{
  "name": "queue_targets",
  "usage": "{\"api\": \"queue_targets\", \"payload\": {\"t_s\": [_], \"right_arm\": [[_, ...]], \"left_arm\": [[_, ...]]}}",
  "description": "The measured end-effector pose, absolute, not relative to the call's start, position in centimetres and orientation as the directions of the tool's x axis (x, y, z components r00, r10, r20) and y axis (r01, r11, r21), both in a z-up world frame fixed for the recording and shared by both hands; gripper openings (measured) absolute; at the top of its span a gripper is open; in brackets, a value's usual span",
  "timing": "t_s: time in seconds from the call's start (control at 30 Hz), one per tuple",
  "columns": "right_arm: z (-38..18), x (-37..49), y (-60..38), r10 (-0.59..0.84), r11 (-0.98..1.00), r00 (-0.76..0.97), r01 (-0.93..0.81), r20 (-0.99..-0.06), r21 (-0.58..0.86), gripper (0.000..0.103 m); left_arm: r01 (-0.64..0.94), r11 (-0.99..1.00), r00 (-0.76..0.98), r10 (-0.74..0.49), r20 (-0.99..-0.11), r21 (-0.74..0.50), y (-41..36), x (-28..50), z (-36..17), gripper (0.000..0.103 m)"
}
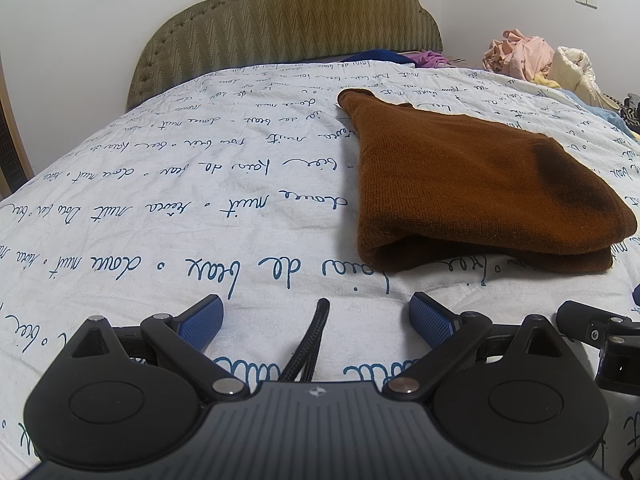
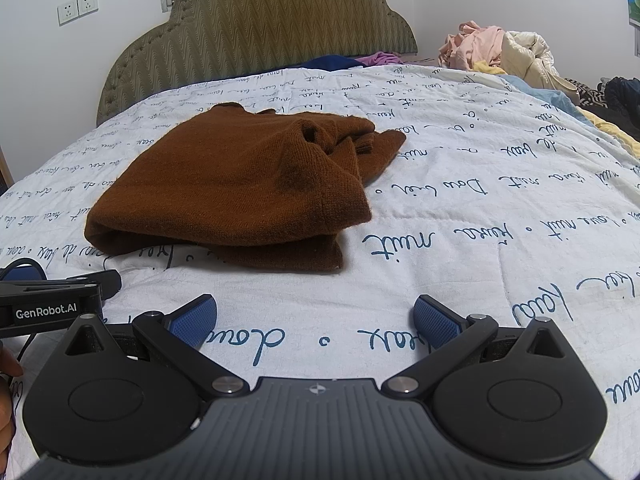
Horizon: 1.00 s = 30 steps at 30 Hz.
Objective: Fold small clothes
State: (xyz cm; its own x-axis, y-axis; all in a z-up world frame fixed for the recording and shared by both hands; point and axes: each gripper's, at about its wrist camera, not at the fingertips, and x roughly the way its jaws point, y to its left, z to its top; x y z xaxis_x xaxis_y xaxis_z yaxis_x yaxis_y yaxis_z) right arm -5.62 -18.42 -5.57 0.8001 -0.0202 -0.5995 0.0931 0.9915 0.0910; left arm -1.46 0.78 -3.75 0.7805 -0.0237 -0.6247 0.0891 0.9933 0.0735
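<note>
A brown knitted garment (image 1: 472,196) lies folded over in layers on the white bedspread with blue script (image 1: 200,208). In the left wrist view it sits ahead and to the right of my left gripper (image 1: 318,320), which is open and empty, low over the cover. In the right wrist view the brown garment (image 2: 240,188) lies ahead and to the left, its sleeve ends bunched at the far right side. My right gripper (image 2: 316,318) is open with nothing between its blue pads (image 2: 192,322), short of the garment's near edge.
A padded olive headboard (image 1: 288,24) stands at the far end. A heap of pink and cream clothes (image 2: 500,50) sits at the far right of the bed, with blue and purple clothes (image 2: 352,60) by the headboard. A black cable (image 1: 308,344) runs under the left gripper.
</note>
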Motion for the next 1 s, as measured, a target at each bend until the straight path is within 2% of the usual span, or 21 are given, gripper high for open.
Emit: {"api": "queue_targets", "payload": {"t_s": [0.27,0.5,0.7,1.0], "right_arm": [[-5.4,-5.8,-18.4,-0.023,0.991,0.805,0.096,-0.593,0.092,0.103],[-3.9,-6.4,-18.3,-0.024,0.990,0.816,0.099,-0.577,0.100,0.103],[-2.8,-6.9,-17.8,-0.020,0.993,0.824,0.083,-0.566,0.086,0.103],[-2.5,-7.2,-17.3,-0.013,0.995,0.825,0.066,-0.565,0.074,0.103]], "left_arm": [[0.102,0.991,0.781,-0.027,-0.624,0.086,0.6,-1.6,-3.5,0.100],[0.154,0.988,0.742,-0.111,-0.661,0.008,0.8,-2.2,-2.1,0.100],[0.166,0.986,0.746,-0.103,-0.658,0.033,0.1,-2.6,-1.0,0.100],[0.146,0.989,0.726,-0.112,-0.679,-0.007,1.0,-2.3,-0.4,0.100]]}}
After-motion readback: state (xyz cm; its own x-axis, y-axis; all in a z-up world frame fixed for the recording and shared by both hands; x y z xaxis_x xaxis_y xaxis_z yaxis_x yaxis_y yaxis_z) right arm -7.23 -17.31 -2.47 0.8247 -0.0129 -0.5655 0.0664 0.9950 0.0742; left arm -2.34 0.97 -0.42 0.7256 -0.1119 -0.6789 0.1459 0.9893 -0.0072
